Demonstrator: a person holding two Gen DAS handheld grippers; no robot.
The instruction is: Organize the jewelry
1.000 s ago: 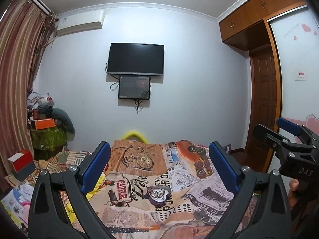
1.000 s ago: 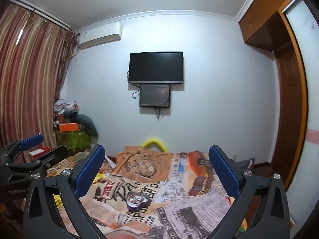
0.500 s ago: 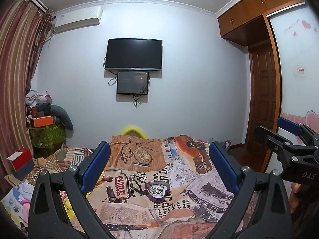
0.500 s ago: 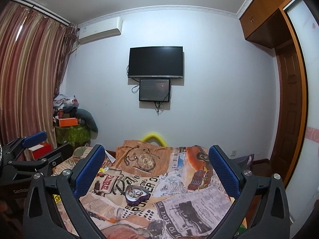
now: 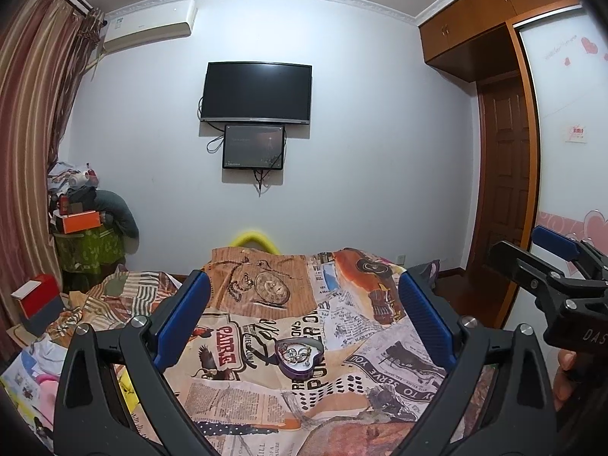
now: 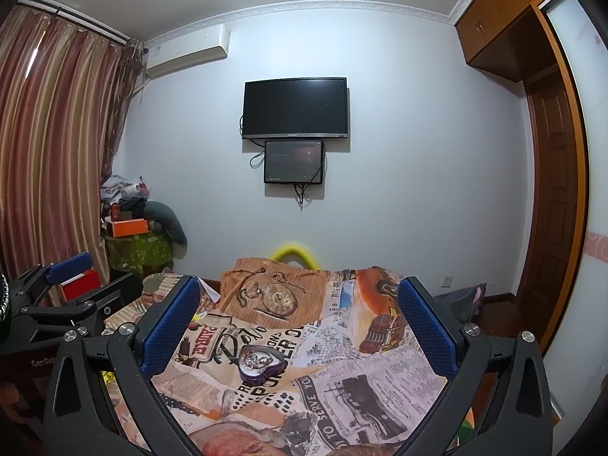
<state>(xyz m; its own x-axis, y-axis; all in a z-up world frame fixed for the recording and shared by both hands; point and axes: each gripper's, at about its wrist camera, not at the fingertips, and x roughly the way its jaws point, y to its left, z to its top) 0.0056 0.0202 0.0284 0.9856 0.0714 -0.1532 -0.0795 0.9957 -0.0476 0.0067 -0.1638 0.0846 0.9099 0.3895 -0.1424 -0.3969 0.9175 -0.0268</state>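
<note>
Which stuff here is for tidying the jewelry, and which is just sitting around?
For the job:
- purple heart-shaped box holding jewelry
- left gripper, open
- right gripper, open

Just lying about:
- orange box
- red box
- TV
- patterned bedspread

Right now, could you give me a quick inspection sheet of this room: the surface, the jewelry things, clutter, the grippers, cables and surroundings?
Surface: bed under a newspaper-print cover, rumpled.
Job's things: purple heart-shaped box, open, jewelry heaped inside; none seen outside it.
Clutter: piled corner stand with an orange box; red box left of the bed.
Grippers: left gripper and right gripper both open, empty, above the bed, apart from the heart box.
Cables: wires dangling under the small wall screen.
Surroundings: TV, air conditioner, striped curtain, wooden door.
</note>
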